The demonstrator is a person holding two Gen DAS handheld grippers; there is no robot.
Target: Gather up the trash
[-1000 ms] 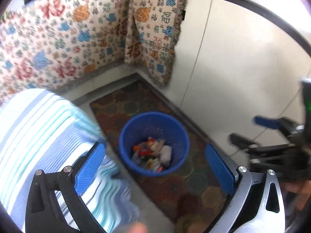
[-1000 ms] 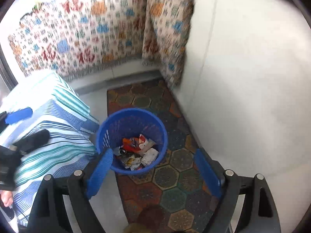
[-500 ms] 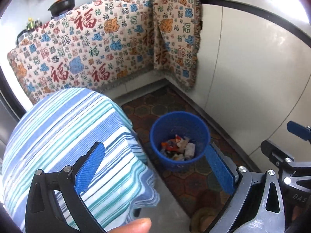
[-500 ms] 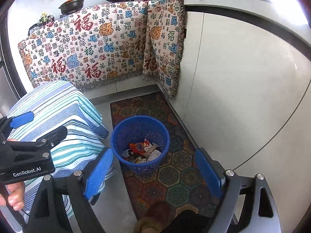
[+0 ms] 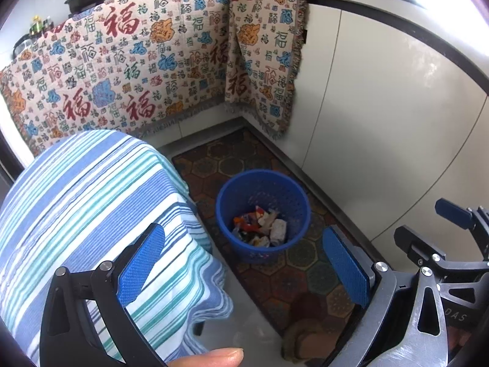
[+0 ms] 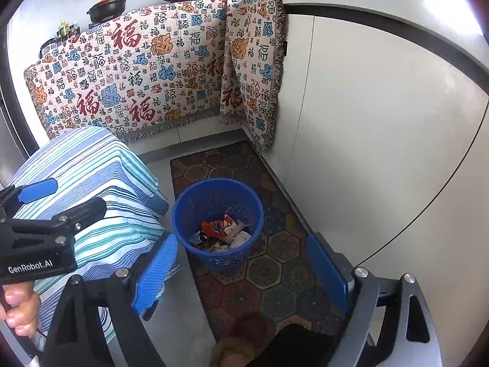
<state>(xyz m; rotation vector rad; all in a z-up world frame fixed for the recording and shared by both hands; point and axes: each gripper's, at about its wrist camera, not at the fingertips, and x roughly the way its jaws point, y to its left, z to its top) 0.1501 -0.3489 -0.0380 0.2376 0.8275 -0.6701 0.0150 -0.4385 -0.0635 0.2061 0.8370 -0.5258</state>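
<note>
Two hand-held grippers with blue ribbed pads hang over a kitchen floor, both tilted downward and both with nothing in their grasp. At the left of the right wrist view a table draped in a blue, teal and white striped cloth (image 6: 91, 183) stands on the pale floor, and the left gripper (image 6: 58, 197) reaches across it from the left edge, its jaws spread and empty, with the person's hand (image 6: 18, 309) curled round its handle below. In the left wrist view that same gripper's own pads (image 5: 241, 263) stand wide apart, framing only floor and bin.

Just right of the table sits a round blue plastic waste basket with a perforated wall (image 6: 183, 214), resting on the near half of a dark runner rug patterned with hexagons (image 6: 275, 275). The collected trash (image 6: 221, 234), a heap of crumpled wrappers in red, orange and white, lies at the bottom of this basket, well below its rim.

The right gripper (image 6: 241, 275) is released too, its jaws parted wide on either side of the basket with nothing between them. Behind, a cream woven throw with red characters (image 6: 137, 70) hangs over the counter front, with pans on top. White cabinet doors (image 6: 382, 122) run along the rug's right edge.
</note>
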